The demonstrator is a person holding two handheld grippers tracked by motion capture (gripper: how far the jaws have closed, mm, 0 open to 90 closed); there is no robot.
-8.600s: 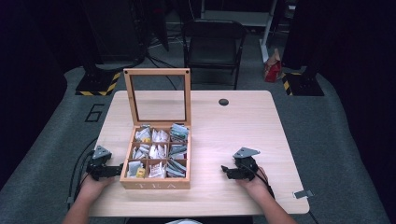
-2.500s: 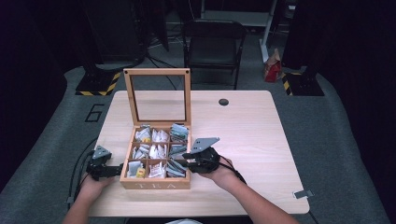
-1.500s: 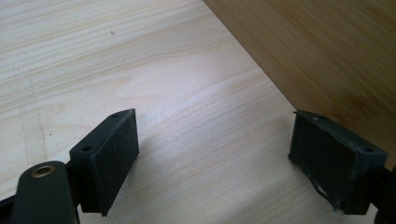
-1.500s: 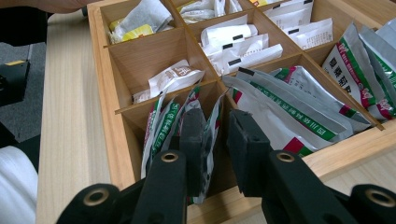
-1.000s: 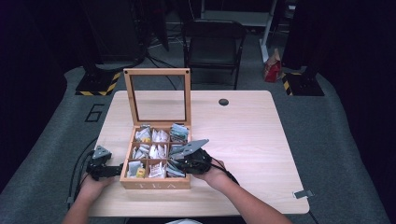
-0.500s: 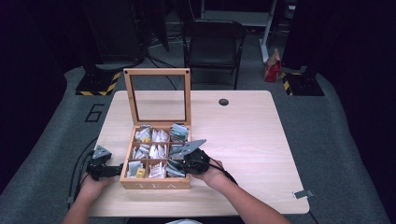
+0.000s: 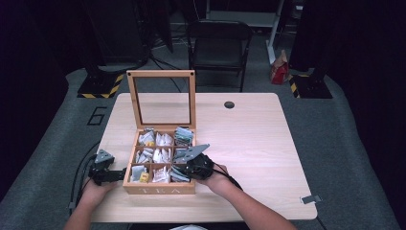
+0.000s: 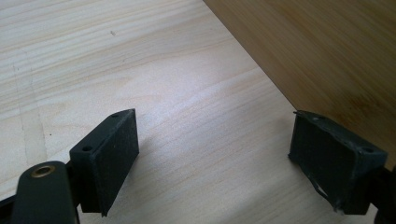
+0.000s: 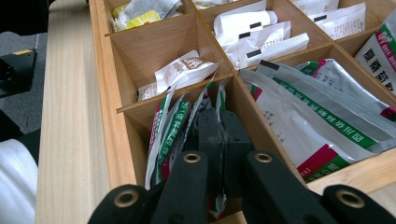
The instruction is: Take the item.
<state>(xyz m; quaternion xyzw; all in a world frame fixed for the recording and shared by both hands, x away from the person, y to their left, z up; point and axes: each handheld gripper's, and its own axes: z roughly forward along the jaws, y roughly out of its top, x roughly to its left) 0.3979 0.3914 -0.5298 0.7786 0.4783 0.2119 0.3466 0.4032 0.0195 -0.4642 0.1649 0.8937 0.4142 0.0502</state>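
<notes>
**Thin foil sachet pinched in the tea box's near corner**

Nearest the person, the right tongs (image 9: 219, 135) reach down into the near right compartment of the wooden tea box (image 7: 160, 187), their jaws having just been closing and now pressed together on a green-and-white sachet (image 9: 175, 130) standing on edge among a few like it. The packet looks light, thin and crinkly, with a slick foil face, so it will likely flex and may slide. A bite on the sealed top edge seems safest, lifted straight up so neighbouring sachets are not dragged along. The left tongs (image 8: 212, 154) rest on the pale surface (image 8: 140, 60) just beside the box's outer wall, jaws wide apart and empty. Farther back, other compartments hold white paper packets (image 9: 254, 35), and the glass-paned lid (image 7: 161, 96) stands upright.
</notes>
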